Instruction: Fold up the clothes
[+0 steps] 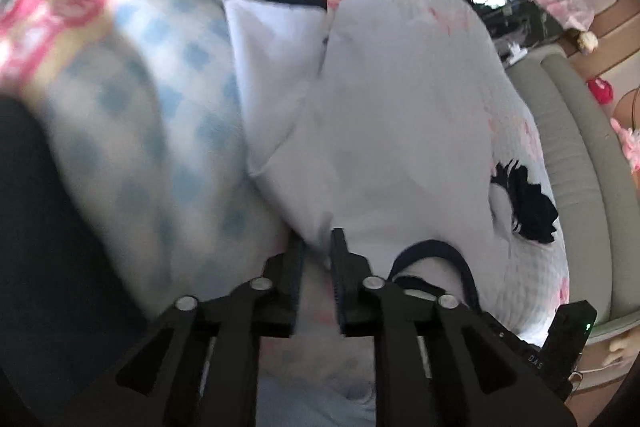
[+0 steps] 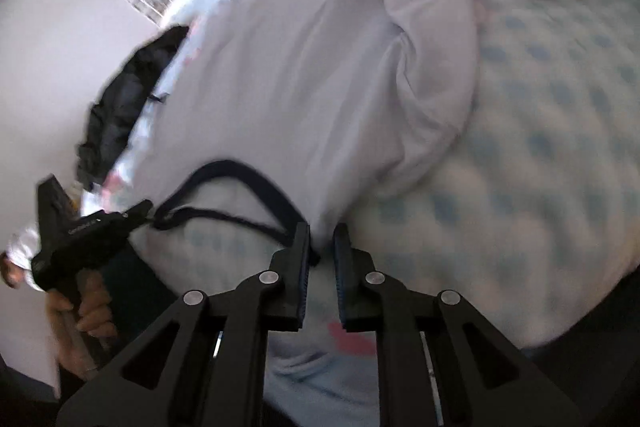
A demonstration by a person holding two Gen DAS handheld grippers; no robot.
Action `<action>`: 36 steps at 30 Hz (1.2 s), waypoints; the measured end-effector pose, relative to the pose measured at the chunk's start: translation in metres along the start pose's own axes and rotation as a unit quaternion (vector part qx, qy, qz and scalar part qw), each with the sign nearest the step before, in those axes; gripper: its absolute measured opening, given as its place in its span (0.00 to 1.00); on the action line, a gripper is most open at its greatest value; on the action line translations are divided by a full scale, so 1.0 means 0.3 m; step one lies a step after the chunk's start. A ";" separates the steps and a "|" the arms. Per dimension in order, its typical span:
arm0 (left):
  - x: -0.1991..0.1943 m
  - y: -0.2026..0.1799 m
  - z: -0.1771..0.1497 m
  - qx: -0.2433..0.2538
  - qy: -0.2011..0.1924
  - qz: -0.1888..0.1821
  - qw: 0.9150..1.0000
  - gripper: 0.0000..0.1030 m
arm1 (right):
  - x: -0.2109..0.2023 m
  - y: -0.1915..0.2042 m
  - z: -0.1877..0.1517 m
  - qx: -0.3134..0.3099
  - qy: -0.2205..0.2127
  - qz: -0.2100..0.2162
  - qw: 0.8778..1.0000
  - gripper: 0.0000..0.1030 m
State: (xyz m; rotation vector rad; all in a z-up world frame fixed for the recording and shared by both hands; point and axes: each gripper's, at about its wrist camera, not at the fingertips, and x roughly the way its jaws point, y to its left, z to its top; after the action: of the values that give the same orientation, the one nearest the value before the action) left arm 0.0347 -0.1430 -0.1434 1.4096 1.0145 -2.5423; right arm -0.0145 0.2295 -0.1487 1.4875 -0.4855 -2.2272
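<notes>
**A:** While the left wrist view is up, where does the left claw [image 1: 316, 247] stand?

**B:** At the near edge of the bed [image 1: 132, 131], jaws narrow, a bunch of the white T-shirt [image 1: 380, 115] between them at the shoulder. Blur hides whether the pads truly press. The shirt lies spread across the checked cover, one sleeve [image 1: 276, 39] already turned in, dark collar [image 1: 436, 259] just beside the claw.

**A:** And the right wrist view?

**B:** The right claw [image 2: 322, 239] also stands narrow, at the other shoulder next to the collar [image 2: 240, 195], cloth between its fingers. Here the left claw shows at the collar's far end.

**A:** Doing it well?

**B:** I'd lift both shoulders evenly, keeping the cloth taut so the fold lands straight.
</notes>
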 end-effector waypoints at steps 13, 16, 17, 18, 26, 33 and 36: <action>0.206 -0.209 -0.014 0.132 0.047 -0.009 0.990 0.32 | 0.073 -0.005 0.174 -0.002 -0.032 -0.108 0.994 0.26; 0.213 -0.156 -0.086 0.137 0.074 0.008 0.988 0.27 | 0.088 -0.038 0.118 -0.002 -0.021 -0.120 0.992 0.21; 0.202 -0.142 -0.098 0.132 0.080 0.005 0.988 0.27 | 0.081 -0.051 0.092 0.000 -0.018 -0.122 0.992 0.20; 0.187 -0.146 -0.103 0.133 0.080 0.004 0.988 0.27 | 0.074 -0.064 0.067 0.001 -0.015 -0.124 0.992 0.18; 0.042 -0.276 -0.111 0.194 0.022 -0.060 0.979 0.28 | -0.034 -0.034 0.038 -0.011 -0.035 -0.120 0.992 0.19; 0.190 -0.461 -0.162 0.217 0.115 -0.160 0.956 0.33 | -0.068 -0.114 0.136 0.032 -0.048 -0.110 0.992 0.23; 0.293 -0.533 -0.214 0.202 0.157 -0.198 0.946 0.40 | -0.021 -0.110 0.150 0.042 -0.036 -0.099 0.994 0.30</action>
State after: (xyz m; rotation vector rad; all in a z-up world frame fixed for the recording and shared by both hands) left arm -0.0256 0.0406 -0.1527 1.9433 0.9256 -3.0158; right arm -0.0592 0.2635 -0.1439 1.5618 -0.4780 -2.4487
